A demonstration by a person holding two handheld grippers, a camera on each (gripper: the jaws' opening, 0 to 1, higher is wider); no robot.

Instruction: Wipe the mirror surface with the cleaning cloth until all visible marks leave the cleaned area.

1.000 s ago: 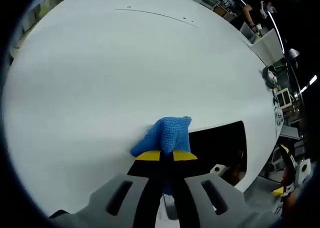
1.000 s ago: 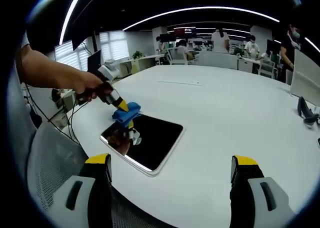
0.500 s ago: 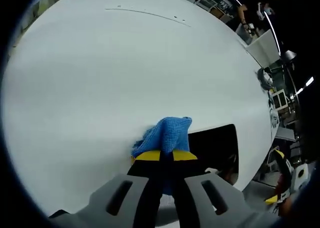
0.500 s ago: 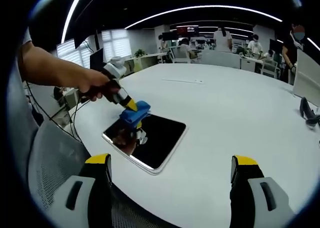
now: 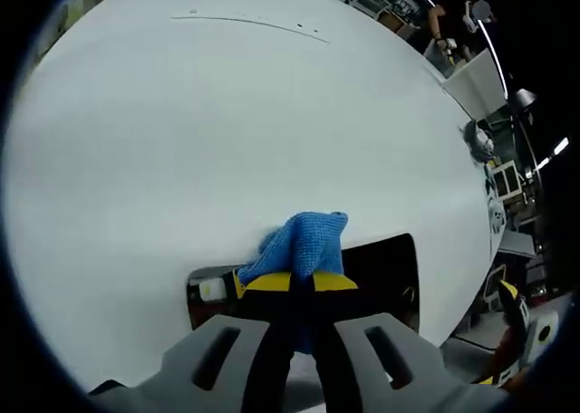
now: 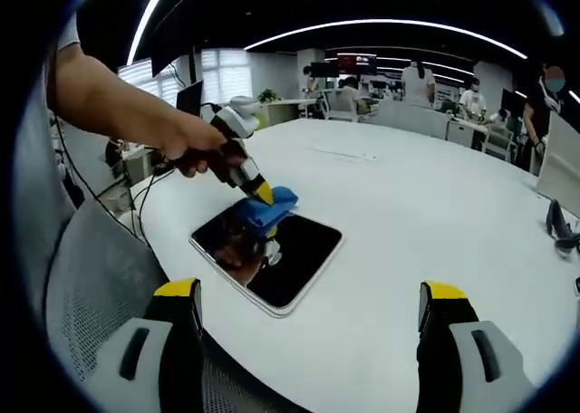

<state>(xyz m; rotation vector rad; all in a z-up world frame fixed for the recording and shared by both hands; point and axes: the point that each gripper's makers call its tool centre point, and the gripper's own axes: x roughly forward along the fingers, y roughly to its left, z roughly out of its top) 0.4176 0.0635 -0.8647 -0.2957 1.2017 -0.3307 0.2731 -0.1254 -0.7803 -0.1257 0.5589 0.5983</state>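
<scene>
A dark rectangular mirror lies flat on the white round table, near its front left edge. My left gripper is shut on a blue cleaning cloth and presses it on the mirror's far edge. In the left gripper view the cloth bulges out past the yellow-tipped jaws of the left gripper, with the mirror dark beneath and to the right. My right gripper hovers open in front of the table, holding nothing, well short of the mirror.
A grey mesh chair back stands at the table's left. A person's hand and forearm hold the left gripper. Desks, monitors and people fill the office behind. A dark object rests at the table's right edge.
The left gripper has slid the cloth to the right along the mirror's far edge and further onto the glass. The right gripper's view has shifted slightly; its jaws stay open.
</scene>
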